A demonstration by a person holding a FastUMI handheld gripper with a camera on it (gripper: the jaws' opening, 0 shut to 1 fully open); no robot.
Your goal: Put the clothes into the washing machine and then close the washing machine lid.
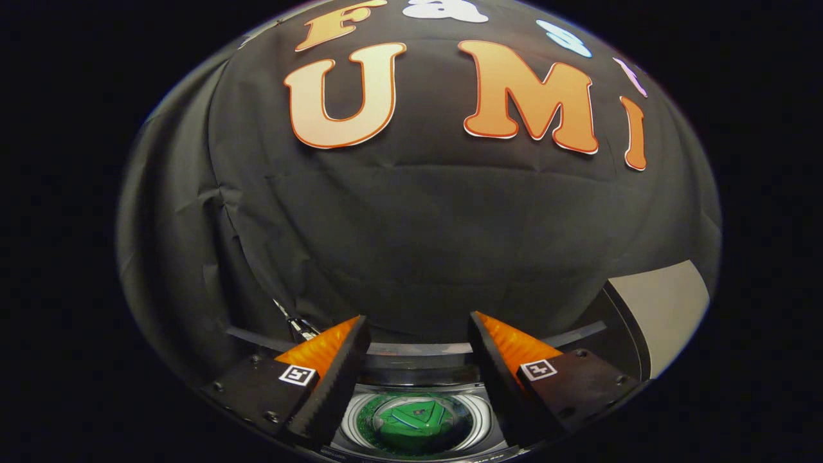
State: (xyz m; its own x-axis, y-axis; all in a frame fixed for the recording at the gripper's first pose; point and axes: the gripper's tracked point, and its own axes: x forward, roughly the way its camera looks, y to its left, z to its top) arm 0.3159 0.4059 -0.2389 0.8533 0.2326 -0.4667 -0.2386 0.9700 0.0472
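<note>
Gripper view puts your gripper [418,341] nearest of all, its jaws spread wide with nothing between them; the two fingers [334,379] reach forward with a broad gap from one to the other. Each finger carries a small square marker on its outer block.

Below that gap, between your fingers and a little under them, you look down into the washing machine [418,389]. Its lid stands open, and the round drum [479,418] shows with its pale ribbed rim. Inside the drum lies the green garment [411,421], a bunched piece with a lighter stripe or trim across it. It sits at the drum's middle, clear of both fingers and touching neither.

Just beyond the machine's far edge a thin grey strip [572,334] runs across behind your fingertips, and I cannot tell whether that is the raised lid's edge or a part of the booth. To the left of your left finger a small metal fitting [299,328] pokes up beside the cloth.

Farther out on your right a pale flat panel [662,315] stands. Behind everything hangs the booth's black cloth wall [411,225], creased and folded on the left side.
</note>
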